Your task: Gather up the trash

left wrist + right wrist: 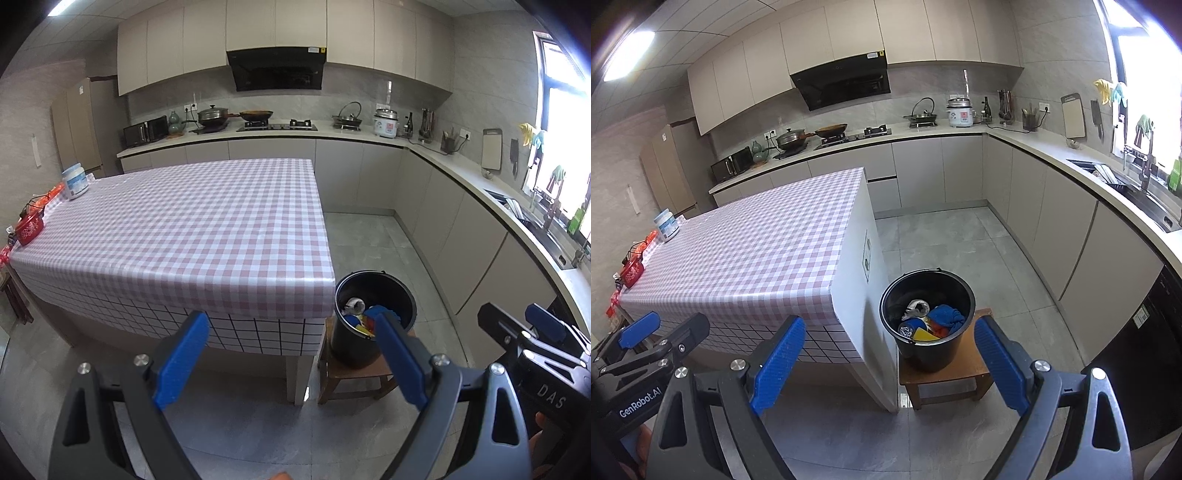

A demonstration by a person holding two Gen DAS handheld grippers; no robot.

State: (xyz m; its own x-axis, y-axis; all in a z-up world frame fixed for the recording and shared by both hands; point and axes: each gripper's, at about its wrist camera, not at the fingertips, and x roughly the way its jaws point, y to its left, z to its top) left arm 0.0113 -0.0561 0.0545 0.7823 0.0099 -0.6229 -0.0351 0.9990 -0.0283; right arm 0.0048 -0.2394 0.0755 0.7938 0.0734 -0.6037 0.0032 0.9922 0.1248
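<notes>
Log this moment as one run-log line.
left gripper: open, empty | right gripper: open, empty | black bucket: on wooden stool, holds trash | checkered table: beside bucket

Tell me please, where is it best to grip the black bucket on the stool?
Probably the upper rim of the black bucket, from above, one finger inside and one outside: it stands upright and open on the wooden stool. The right gripper is open and nearer.

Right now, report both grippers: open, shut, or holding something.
Left gripper: open, holding nothing.
Right gripper: open, holding nothing.
</notes>
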